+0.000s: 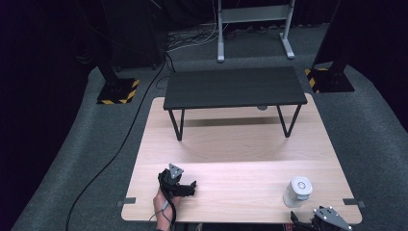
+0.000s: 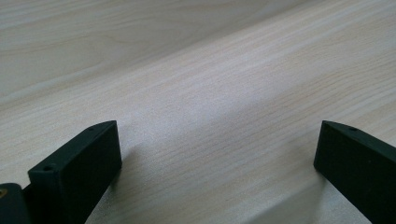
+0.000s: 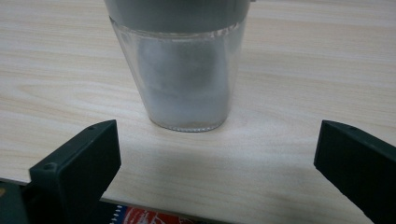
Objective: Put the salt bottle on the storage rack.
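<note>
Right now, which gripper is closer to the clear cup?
Right. The right gripper sits just behind the clear cup, jaws open toward it. The left gripper is far across the table.

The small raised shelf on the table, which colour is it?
Black, top and legs: the small raised shelf, best in the high view.

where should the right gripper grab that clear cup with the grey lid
Grip the cup around its clear lower body, below the grey lid, coming in level from the near table edge. It stands upright and tapers downward, and the right gripper already faces it with jaws spread wider than it.
</note>
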Motion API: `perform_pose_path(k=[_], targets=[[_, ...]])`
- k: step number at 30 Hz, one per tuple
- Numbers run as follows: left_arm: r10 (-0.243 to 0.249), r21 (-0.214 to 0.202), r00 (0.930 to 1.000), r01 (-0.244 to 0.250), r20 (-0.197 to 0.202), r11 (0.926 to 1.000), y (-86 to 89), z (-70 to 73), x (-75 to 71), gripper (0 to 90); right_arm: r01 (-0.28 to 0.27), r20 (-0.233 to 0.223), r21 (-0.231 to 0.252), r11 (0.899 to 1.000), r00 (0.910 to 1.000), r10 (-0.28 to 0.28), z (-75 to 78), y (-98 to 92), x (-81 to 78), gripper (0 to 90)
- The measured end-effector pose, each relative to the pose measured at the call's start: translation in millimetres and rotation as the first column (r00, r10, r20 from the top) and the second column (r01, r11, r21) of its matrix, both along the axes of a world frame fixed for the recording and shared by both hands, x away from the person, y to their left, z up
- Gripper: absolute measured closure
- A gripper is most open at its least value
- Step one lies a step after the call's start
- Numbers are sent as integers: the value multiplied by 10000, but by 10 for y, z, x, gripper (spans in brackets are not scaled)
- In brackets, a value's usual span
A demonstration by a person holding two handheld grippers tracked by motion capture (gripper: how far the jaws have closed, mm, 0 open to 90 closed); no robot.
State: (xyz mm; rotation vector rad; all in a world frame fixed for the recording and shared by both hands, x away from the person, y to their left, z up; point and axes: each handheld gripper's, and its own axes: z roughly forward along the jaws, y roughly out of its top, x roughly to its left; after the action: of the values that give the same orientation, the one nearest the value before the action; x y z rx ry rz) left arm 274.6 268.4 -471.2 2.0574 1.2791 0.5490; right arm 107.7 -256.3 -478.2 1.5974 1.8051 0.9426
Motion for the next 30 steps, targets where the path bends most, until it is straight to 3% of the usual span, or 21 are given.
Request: perform_pose_path(k=[10,24,25,26,28,30], targets=[[-11,-4,10000,11,-8,10000,0,1,1,2,-41,276,-68,10000,9996,43,-51,178,203,0],[-20,0,10000,20,-1,10000,-1,0,-1,2,86,661,26,10000,9978,-88,-141,275,441,9],[-21,2,10000,21,-2,10000,-1,1,-1,2,182,816,48,9998,9965,-185,-160,292,424,204],[-21,3,10000,21,-3,10000,-1,1,-1,3,418,1180,169,9990,9921,-435,-219,313,377,279],[-24,3,10000,24,-2,10000,-1,1,-1,2,868,1417,51,9962,9861,-867,-263,413,356,289],[-24,-1,10000,24,0,10000,-1,0,-1,3,967,1510,79,9953,9838,-968,-285,436,346,290]])
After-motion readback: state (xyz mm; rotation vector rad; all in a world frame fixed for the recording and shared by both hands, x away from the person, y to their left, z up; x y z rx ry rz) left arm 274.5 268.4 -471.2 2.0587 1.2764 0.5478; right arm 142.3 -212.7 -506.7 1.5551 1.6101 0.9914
